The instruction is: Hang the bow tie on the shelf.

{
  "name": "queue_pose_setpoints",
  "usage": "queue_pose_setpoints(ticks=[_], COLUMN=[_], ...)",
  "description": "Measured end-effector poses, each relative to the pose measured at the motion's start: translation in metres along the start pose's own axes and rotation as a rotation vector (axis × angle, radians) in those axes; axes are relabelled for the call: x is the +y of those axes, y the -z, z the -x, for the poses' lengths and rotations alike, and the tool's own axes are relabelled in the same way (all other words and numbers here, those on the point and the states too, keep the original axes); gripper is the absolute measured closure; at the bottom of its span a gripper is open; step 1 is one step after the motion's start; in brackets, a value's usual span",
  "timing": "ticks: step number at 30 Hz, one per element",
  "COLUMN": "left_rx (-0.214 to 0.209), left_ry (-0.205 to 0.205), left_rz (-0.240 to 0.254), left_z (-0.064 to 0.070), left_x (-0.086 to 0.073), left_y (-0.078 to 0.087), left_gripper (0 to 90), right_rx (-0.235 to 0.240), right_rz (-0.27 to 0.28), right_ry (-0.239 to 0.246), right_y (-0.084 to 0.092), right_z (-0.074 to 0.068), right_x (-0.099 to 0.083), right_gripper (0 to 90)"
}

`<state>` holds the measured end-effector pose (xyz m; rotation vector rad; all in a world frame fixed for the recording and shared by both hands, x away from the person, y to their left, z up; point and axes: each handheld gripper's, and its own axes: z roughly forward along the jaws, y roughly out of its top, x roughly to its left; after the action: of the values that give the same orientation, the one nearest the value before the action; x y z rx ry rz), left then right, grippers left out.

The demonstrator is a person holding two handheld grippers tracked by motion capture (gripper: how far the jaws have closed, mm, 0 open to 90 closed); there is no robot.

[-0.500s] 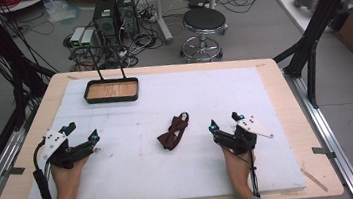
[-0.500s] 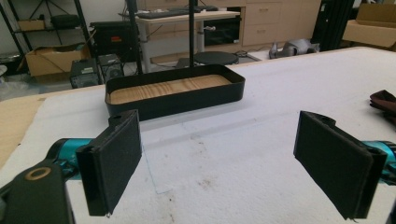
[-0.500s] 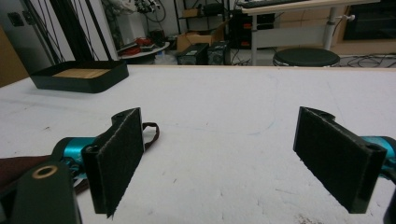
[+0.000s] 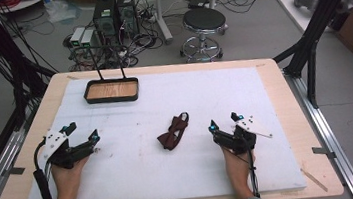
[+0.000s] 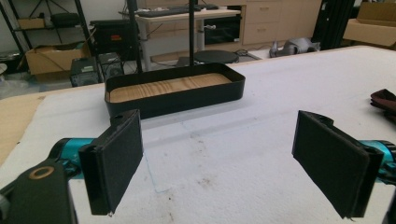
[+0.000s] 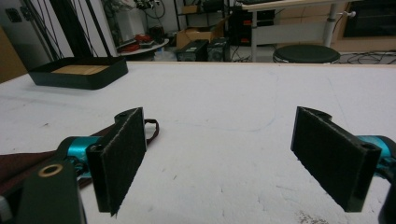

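Note:
A dark red bow tie [image 4: 173, 131] lies flat on the white mat, near its middle. My left gripper [image 4: 83, 131] rests at the mat's left side, jaws wide open with nothing between them, pointing toward a black tray [image 4: 111, 90] with a wooden bottom at the far left. In the left gripper view the gripper [image 5: 224, 163] faces the tray [image 5: 173, 95], and the bow tie [image 5: 384, 99] shows at the right edge. My right gripper [image 4: 223, 122] sits just right of the bow tie, also open and holding nothing. The right gripper view has the gripper [image 6: 224, 158] over bare mat and the bow tie [image 6: 23, 163] beside the left jaw.
The white mat [image 4: 244, 92] covers most of the wooden table [image 4: 284, 92]. Black frame posts [image 4: 317, 23] rise at the table's corners. On the floor beyond the far edge stand a round stool [image 4: 204, 21] and computer cases [image 4: 114, 13].

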<state>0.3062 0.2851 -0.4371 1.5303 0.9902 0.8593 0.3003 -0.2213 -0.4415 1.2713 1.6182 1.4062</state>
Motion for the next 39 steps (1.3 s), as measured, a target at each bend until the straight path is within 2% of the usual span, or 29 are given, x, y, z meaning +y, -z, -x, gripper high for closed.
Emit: queue_pose_setpoints(ticks=[4,8,9,14,17,18,19,20,21,24,25,27,30,34,39], left_rx=[0.002,0.003,0.002,0.002,0.001,0.001,0.002,0.002,0.001,0.0,0.0,-0.001,-0.002,-0.001,-0.004], left_ry=[0.001,0.001,0.0,-0.002,-0.003,-0.003,-0.004,-0.004,-0.004,-0.003,-0.004,-0.003,-0.003,-0.002,-0.002], left_rz=[-0.005,-0.004,-0.005,-0.007,-0.008,-0.008,-0.009,-0.009,-0.009,-0.009,-0.009,-0.009,-0.009,-0.01,-0.011], left_z=[0.0,0.0,0.0,0.0,0.001,0.001,0.001,0.001,0.001,0.001,0.001,0.001,0.001,0.001,0.001], left_x=[0.0,0.0,0.0,0.0,0.0,0.0,0.0,0.0,0.0,0.0,0.0,0.0,0.0,-0.001,-0.001], left_y=[0.0,-0.001,-0.001,-0.001,-0.001,-0.001,-0.001,-0.001,-0.001,-0.001,-0.001,-0.001,-0.001,-0.001,-0.001], left_gripper=[16.6,16.6,16.6,16.6,16.7,16.6,16.7,16.8,16.8,16.8,16.8,16.9,16.9,17.0,17.1], right_rx=[0.026,0.074,0.094,0.196,0.282,0.282,0.342,0.342,0.38,0.421,0.431,0.452,0.481,0.501,0.52], right_rz=[-0.012,-0.052,-0.061,-0.077,-0.12,-0.12,-0.127,-0.127,-0.147,-0.174,-0.192,-0.184,-0.218,-0.242,-0.291], right_ry=[0.019,0.05,0.077,0.097,0.16,0.16,0.186,0.186,0.231,0.296,0.299,0.32,0.321,0.347,0.356], right_y=[-0.003,-0.008,-0.01,-0.015,-0.025,-0.025,-0.031,-0.031,-0.038,-0.049,-0.052,-0.057,-0.068,-0.082,-0.097], right_z=[0.0,-0.003,-0.003,-0.004,-0.009,-0.009,-0.013,-0.013,-0.017,-0.024,-0.026,-0.028,-0.029,-0.033,-0.034], right_x=[0.0,0.002,0.004,0.013,0.021,0.021,0.024,0.024,0.026,0.025,0.026,0.025,0.025,0.025,0.02], right_gripper=[21.3,21.3,22.0,25.0,28.6,28.6,31.0,31.0,32.5,34.2,34.3,35.9,36.0,38.3,41.0])
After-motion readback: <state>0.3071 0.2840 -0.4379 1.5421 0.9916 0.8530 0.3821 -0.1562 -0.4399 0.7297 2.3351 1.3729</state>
